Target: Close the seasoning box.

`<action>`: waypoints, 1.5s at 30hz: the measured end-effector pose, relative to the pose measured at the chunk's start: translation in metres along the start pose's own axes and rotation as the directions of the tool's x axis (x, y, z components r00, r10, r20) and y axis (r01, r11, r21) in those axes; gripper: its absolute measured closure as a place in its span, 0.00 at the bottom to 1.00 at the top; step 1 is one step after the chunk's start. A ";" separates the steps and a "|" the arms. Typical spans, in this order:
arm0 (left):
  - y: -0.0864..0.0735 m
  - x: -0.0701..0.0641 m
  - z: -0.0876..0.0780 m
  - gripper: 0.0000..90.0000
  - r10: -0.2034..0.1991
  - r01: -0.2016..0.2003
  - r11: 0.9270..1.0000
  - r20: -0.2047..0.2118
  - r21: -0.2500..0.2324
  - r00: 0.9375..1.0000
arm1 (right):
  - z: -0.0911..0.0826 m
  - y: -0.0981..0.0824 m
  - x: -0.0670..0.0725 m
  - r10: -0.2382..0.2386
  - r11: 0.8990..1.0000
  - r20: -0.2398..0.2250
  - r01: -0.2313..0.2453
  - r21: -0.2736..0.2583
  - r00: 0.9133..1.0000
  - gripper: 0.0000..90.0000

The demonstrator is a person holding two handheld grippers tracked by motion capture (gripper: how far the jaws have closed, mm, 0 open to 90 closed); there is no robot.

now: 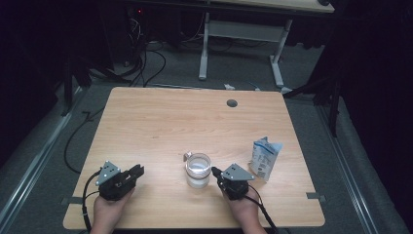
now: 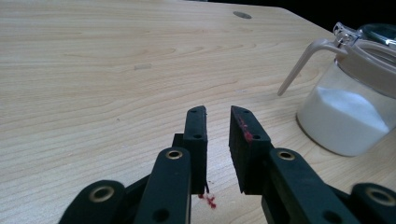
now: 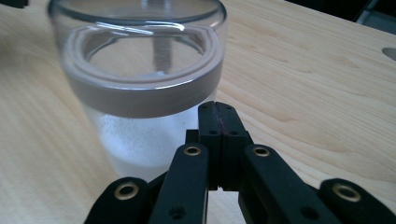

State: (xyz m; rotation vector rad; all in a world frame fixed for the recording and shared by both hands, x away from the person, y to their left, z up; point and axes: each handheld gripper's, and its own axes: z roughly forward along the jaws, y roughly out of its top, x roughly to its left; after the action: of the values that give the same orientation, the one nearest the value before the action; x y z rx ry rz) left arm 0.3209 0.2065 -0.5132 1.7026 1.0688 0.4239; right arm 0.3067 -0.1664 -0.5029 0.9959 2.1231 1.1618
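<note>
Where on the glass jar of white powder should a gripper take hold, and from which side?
Grip the glass jar around its straight body below the tan collar, coming in level from the side. It stands upright, so a side grip probably keeps the powder settled. Avoid the thin spoon handle, which likely sits loose.

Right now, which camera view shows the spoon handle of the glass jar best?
The left gripper view: the beige spoon handle stands out from the glass jar lid in full side profile against the table. In the high view it is a tiny stub at the jar's rim. In the right gripper view I cannot make the handle out on the jar.
</note>
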 end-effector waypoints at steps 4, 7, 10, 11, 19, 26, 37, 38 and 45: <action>0.000 0.000 0.000 0.85 -0.003 0.003 1.000 0.000 -0.001 1.000 | -0.003 0.000 0.010 -0.015 1.000 -0.022 0.015 -0.005 1.000 1.00; 0.000 0.001 -0.001 0.85 -0.004 0.004 1.000 -0.001 -0.001 1.000 | -0.002 0.001 0.017 -0.023 1.000 -0.039 0.023 -0.011 0.999 1.00; 0.000 0.002 -0.001 0.85 -0.005 0.005 1.000 -0.002 0.001 1.000 | -0.001 0.002 0.022 -0.029 1.000 -0.052 0.028 -0.013 0.998 1.00; 0.000 0.002 -0.001 0.85 -0.004 0.004 1.000 -0.002 0.001 1.000 | -0.001 0.002 0.023 -0.033 0.999 -0.052 0.032 -0.015 0.998 1.00; 0.000 0.001 0.000 0.84 -0.002 0.002 1.000 -0.001 0.001 1.000 | -0.001 0.003 0.028 -0.041 0.999 -0.067 0.039 -0.022 0.997 1.00; -0.001 0.000 0.000 0.84 0.002 -0.002 1.000 -0.001 0.003 1.000 | -0.001 0.003 0.031 -0.044 0.999 -0.078 0.042 -0.026 0.996 1.00; -0.001 0.001 0.000 0.84 0.004 -0.004 1.000 -0.002 0.003 1.000 | -0.003 0.004 0.030 -0.050 0.998 -0.077 0.048 -0.028 0.996 1.00; -0.001 0.001 0.000 0.84 0.005 -0.005 1.000 -0.003 0.004 1.000 | -0.004 0.004 0.027 -0.043 0.999 -0.071 0.041 -0.029 0.997 1.00; -0.001 0.002 0.000 0.82 0.004 -0.004 1.000 -0.003 0.004 1.000 | -0.013 -0.005 -0.006 -0.006 1.000 -0.007 0.006 0.005 1.000 0.97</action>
State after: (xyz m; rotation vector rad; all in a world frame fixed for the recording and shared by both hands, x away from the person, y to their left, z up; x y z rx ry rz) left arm 0.3210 0.2080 -0.5148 1.7089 1.0687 0.4271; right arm 0.2991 -0.1789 -0.5008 0.9885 2.1338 1.1588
